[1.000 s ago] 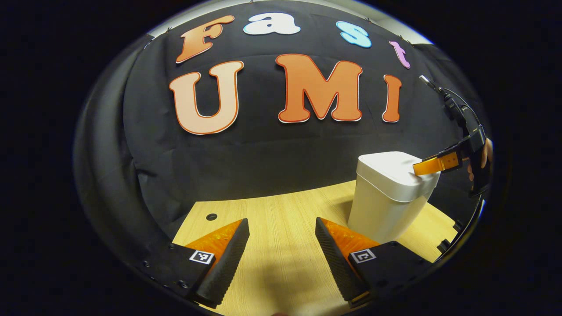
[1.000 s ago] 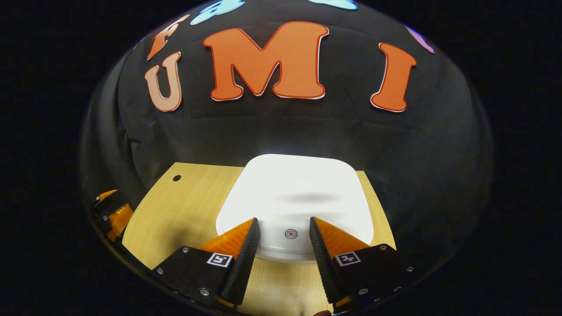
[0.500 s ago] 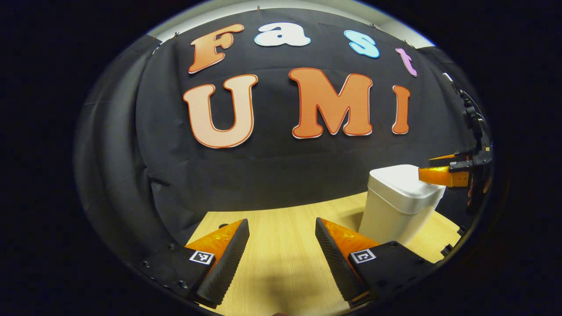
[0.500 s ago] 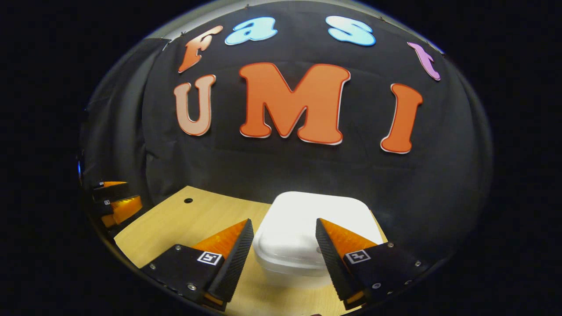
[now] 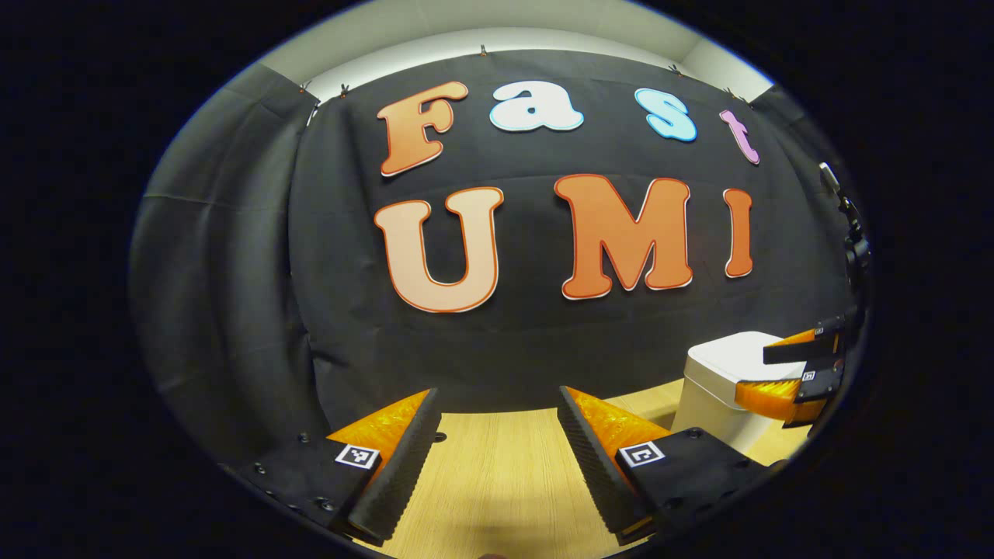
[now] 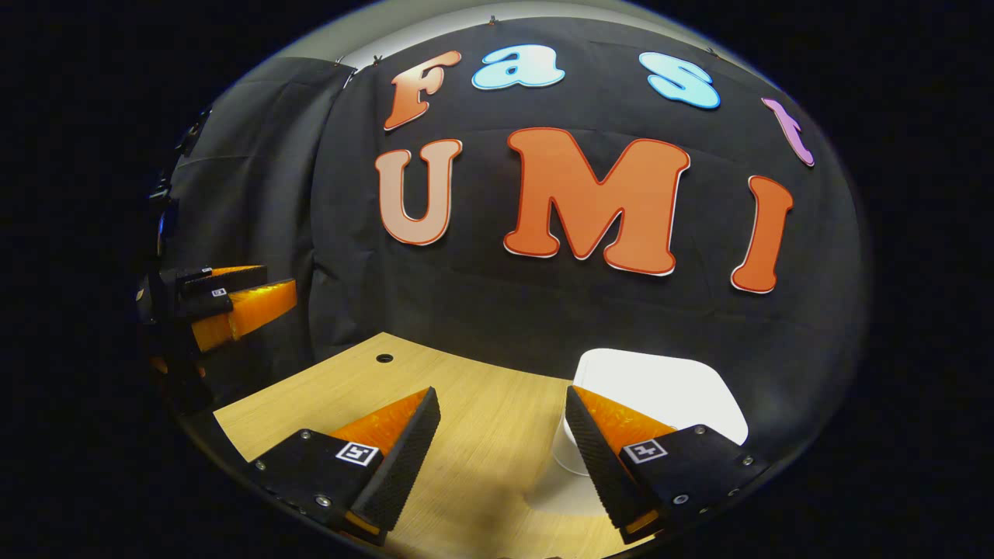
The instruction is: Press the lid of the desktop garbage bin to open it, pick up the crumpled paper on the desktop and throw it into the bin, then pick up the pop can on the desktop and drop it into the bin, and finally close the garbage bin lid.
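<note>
The bin, lid down, stands on the desk just beyond the right gripper, nearer it than the left gripper; both grippers' jaws stand apart, holding nothing.

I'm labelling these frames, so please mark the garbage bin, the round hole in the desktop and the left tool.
garbage bin (image 6: 660,380): right gripper view, on its closed white lid.
round hole (image 6: 384,358): right gripper view, at its dark middle.
left tool (image 5: 497,446): left gripper view, midway between its open fingertips.
</note>
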